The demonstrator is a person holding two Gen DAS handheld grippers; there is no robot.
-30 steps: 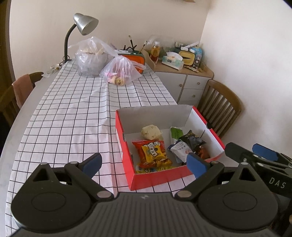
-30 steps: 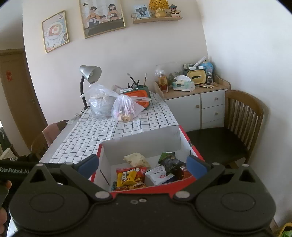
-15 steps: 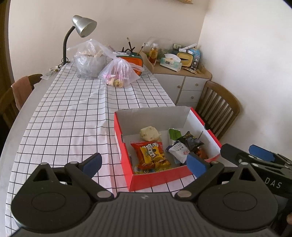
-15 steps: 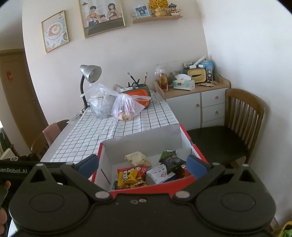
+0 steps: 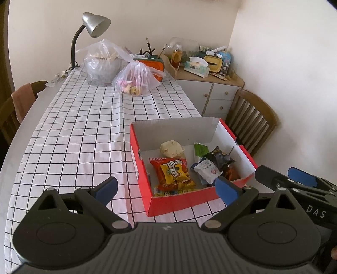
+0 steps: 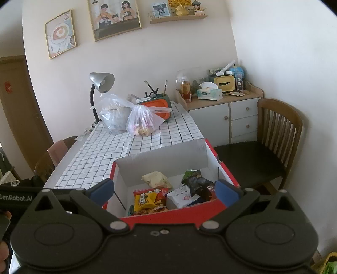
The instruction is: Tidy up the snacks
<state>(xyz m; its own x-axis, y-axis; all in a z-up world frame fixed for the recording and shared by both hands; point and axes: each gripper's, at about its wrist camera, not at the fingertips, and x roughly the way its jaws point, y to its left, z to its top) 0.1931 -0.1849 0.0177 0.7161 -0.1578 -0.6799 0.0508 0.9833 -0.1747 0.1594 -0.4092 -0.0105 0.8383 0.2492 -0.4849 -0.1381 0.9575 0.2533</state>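
Both grippers gape apart, empty. The red cardboard box (image 6: 174, 215) of snack packets (image 6: 147, 200) sits directly ahead of the right gripper (image 6: 164, 190), which is nearer; it lies ahead-right of the left gripper (image 5: 166, 188).

Silver desk lamp (image 5: 95, 24) and two clear plastic bags (image 5: 118, 67) on checked tablecloth (image 5: 84, 130), wooden chair (image 6: 278, 134) beside cabinet (image 6: 231, 118)

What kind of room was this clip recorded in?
Most likely a home dining area: a table under a checked tablecloth, wooden chairs, a sideboard cluttered with household items, and framed pictures on the wall.
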